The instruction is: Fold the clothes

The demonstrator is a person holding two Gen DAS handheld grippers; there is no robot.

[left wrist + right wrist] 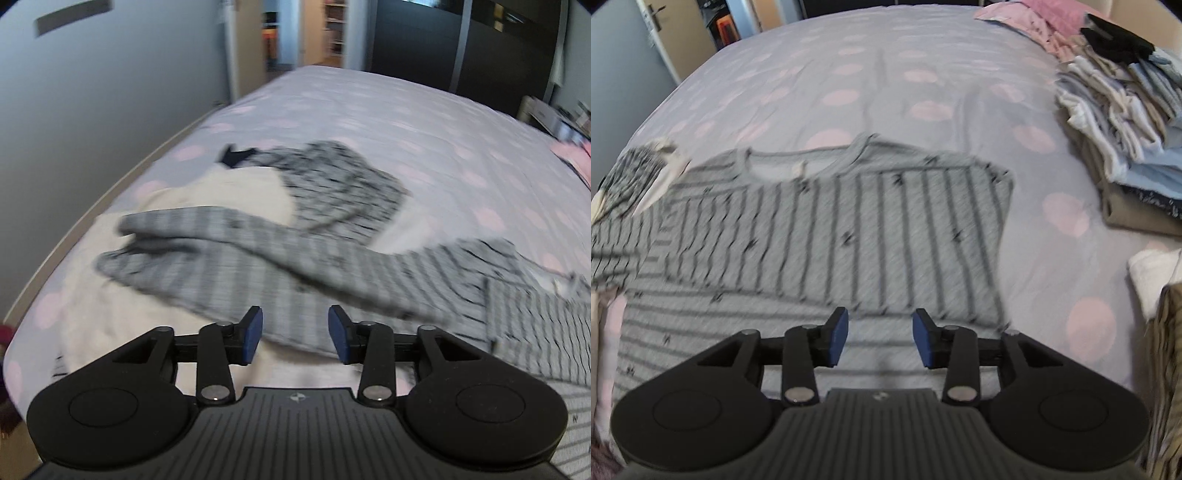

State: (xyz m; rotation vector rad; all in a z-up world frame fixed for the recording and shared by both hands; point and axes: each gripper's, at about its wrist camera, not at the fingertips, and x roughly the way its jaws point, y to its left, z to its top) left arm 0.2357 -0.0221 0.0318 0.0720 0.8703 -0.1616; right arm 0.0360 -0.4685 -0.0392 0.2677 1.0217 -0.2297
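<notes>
A grey striped long-sleeved shirt (827, 229) lies on the bed, its neck hole away from me and one side folded over. In the left wrist view its long sleeve (229, 254) stretches out to the left over a cream garment (229, 192). My left gripper (295, 332) is open and empty, just above the sleeve. My right gripper (880, 338) is open and empty, just above the shirt's lower part. Both views are blurred by motion.
The bed has a lilac cover with pink dots (849, 74). A stack of folded clothes (1126, 122) stands at the right, pink garments (1041, 22) behind it. A second striped garment (343, 184) lies crumpled beyond the sleeve. The wall (92, 110) runs along the bed's left edge.
</notes>
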